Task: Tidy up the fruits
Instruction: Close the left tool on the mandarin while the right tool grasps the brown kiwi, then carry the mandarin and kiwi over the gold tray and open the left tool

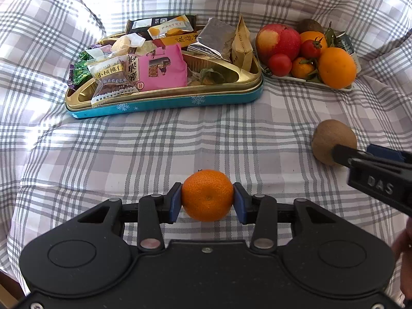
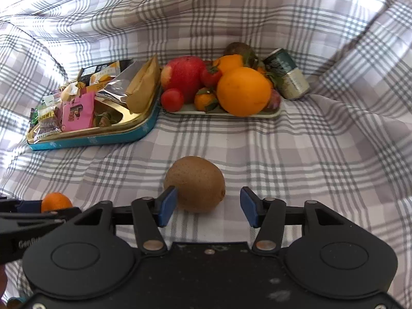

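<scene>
My left gripper (image 1: 207, 199) is shut on a small mandarin (image 1: 207, 195), both blue pads touching its sides, just above the checked cloth. My right gripper (image 2: 208, 206) is open around a brown kiwi (image 2: 195, 183) lying on the cloth; its left pad touches the kiwi, the right pad stands apart. The kiwi (image 1: 333, 141) and right gripper also show at the right of the left wrist view. At the back a white fruit tray (image 2: 276, 112) holds an apple (image 2: 184, 74), a large orange (image 2: 243, 91), tomatoes and mandarins.
A gold and teal tin (image 1: 164, 101) full of wrapped snacks stands at the back left beside the fruit tray. A green drink can (image 2: 288, 74) lies behind the tray on the right. Raised folds of checked cloth (image 2: 347, 154) surround the area.
</scene>
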`<state>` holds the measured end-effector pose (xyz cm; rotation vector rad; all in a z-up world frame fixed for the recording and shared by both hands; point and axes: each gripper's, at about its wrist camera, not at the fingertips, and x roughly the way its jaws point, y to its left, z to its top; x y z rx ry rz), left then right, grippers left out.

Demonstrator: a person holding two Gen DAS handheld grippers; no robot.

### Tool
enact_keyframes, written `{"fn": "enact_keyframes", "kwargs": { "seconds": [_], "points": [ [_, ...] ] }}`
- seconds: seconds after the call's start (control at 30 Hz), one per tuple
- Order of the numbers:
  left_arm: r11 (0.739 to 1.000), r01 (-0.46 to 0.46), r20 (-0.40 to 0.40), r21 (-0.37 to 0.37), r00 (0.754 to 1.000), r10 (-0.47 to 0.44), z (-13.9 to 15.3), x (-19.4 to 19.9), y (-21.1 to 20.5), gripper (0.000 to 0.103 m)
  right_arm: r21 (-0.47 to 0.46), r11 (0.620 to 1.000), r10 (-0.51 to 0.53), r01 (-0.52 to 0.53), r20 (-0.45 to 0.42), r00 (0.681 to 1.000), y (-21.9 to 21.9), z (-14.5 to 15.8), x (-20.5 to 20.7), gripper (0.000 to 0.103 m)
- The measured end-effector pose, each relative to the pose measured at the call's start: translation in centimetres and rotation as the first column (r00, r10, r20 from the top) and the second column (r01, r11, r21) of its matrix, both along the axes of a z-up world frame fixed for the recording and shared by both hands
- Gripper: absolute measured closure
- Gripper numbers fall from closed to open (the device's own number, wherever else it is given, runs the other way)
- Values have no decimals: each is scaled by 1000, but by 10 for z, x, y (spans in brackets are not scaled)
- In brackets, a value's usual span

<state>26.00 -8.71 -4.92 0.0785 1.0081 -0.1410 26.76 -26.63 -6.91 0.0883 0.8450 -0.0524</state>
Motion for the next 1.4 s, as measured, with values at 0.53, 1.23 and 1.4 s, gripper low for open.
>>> {"fn": "enact_keyframes", "kwargs": {
  "seconds": [0.53, 1.23, 1.4],
  "points": [
    [1000, -12, -21, -14, 1000, 12, -3, 1, 7, 52, -46, 997, 55, -56, -27, 998, 17, -18, 36, 41],
    [1000, 1, 12, 12, 1000, -1, 16, -14, 5, 52, 64, 998, -14, 19, -72, 997, -1, -17, 30, 41],
    [1000, -2, 36, 3, 999, 2, 30, -26, 9, 52, 67, 997, -31, 36, -67, 997, -3, -8, 13, 41]
  ]
}}
